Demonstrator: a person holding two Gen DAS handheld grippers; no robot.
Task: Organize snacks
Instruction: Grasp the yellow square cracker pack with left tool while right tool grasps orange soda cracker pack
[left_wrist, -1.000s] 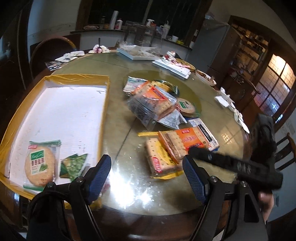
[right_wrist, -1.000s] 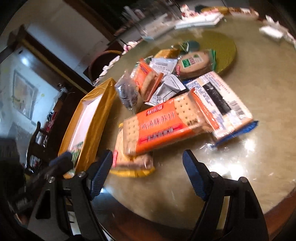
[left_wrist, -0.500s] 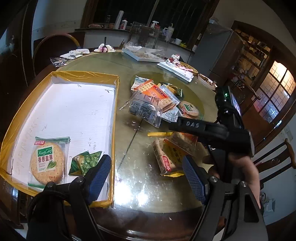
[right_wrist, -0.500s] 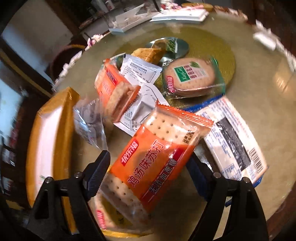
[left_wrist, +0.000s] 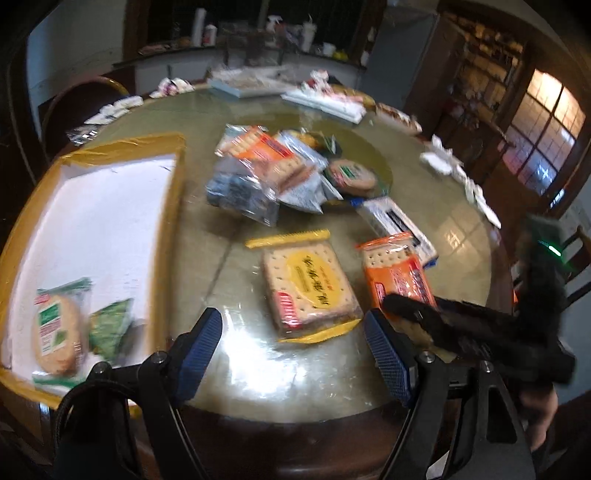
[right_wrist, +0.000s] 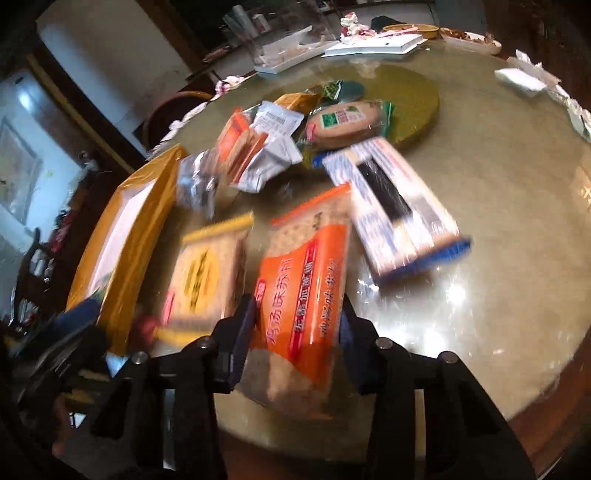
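I am pinching the orange cracker packet (right_wrist: 303, 291) between the pads of my right gripper (right_wrist: 297, 332), gripping its near end across the width while the rest of it is sticking out forward over the glass-topped table (right_wrist: 498, 229); whether the far end is touching the glass I cannot tell through the blur. My left gripper (left_wrist: 293, 354) is hanging spread wide over the near edge of the table with nothing in it, just in front of the yellow cracker packet (left_wrist: 308, 286), which is lying flat beside the orange one. I am judging the orange packet light but brittle: a stack of crackers in slick, crinkly film, so I am keeping the squeeze gentle and across the stiff stack rather than on the loose sealed flap, where it could slip or tear. The yellow-rimmed tray (left_wrist: 110, 206) to my left is holding a round biscuit pack (left_wrist: 57, 330) and a small green packet (left_wrist: 110, 328), and I am reckoning that is where this one belongs.
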